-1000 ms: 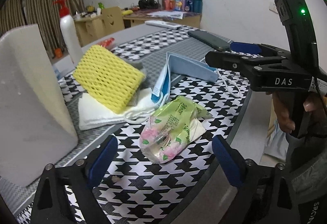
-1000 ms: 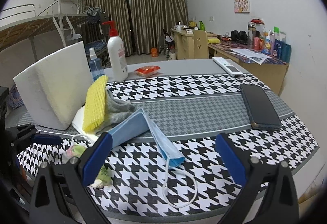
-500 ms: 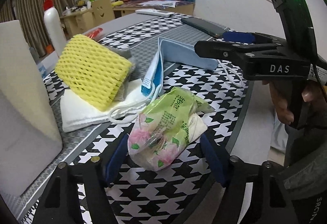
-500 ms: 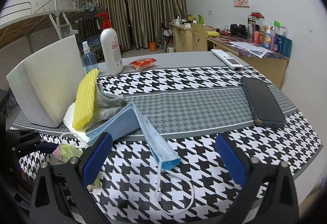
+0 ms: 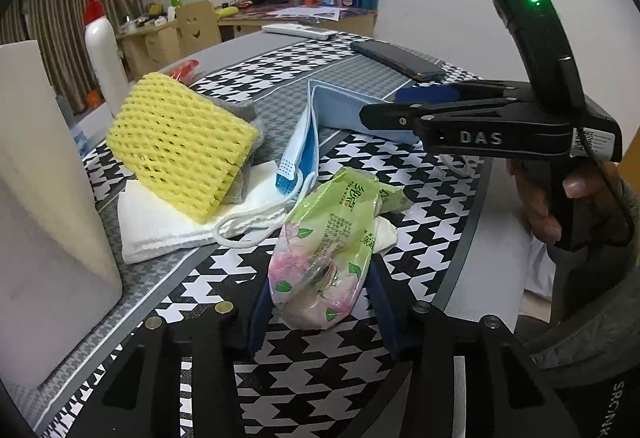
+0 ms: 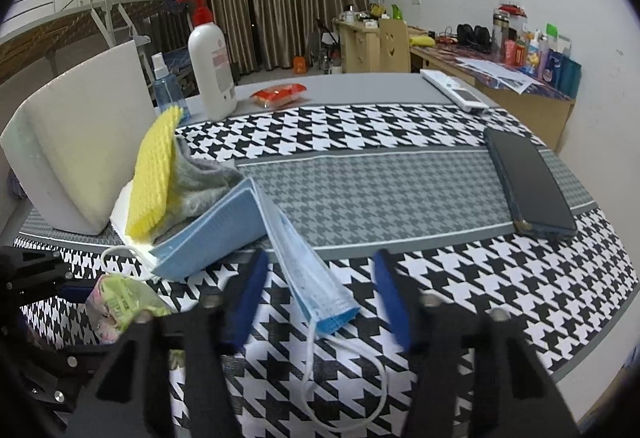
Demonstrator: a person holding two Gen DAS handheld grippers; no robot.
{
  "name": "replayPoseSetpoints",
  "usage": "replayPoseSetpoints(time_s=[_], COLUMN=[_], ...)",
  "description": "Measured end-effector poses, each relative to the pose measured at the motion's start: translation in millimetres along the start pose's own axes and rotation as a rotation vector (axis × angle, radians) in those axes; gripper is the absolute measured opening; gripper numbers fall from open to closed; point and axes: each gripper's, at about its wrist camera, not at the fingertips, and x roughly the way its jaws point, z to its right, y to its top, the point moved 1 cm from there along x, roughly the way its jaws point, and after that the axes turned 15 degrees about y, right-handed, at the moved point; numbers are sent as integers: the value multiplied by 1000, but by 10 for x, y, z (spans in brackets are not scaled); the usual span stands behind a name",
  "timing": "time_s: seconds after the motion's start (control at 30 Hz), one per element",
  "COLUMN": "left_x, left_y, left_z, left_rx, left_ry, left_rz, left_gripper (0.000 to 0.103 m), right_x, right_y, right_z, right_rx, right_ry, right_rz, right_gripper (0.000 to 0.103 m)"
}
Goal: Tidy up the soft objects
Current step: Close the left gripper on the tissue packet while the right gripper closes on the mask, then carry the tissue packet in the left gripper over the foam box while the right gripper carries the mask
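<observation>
Blue-padded left hand-held gripper (image 5: pixel 318 304) is closing around the tissue pack (image 5: pixel 326 250); right hand-held gripper (image 6: pixel 322 296) is closing, straddling the mask (image 6: pixel 308 270).

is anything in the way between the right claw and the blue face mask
Nothing visible. The near end of the blue face mask already lies between the fingers of the right claw, which is closing with gaps still showing on both sides. Only its white ear loop trails underneath.
</observation>
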Motion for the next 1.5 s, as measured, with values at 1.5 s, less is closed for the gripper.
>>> replayPoseSetpoints(time_s=[1.5], left_x=[-1102], left_y=[159], left_z=[-578], left_rx=[-231], left_ry=[151], left_rz=[260], left_gripper=[44], right_x=[-520], right_y=[480], right_z=[-245], right_rx=[48], right_ry=[85], right_rz=[195], right_gripper=[7])
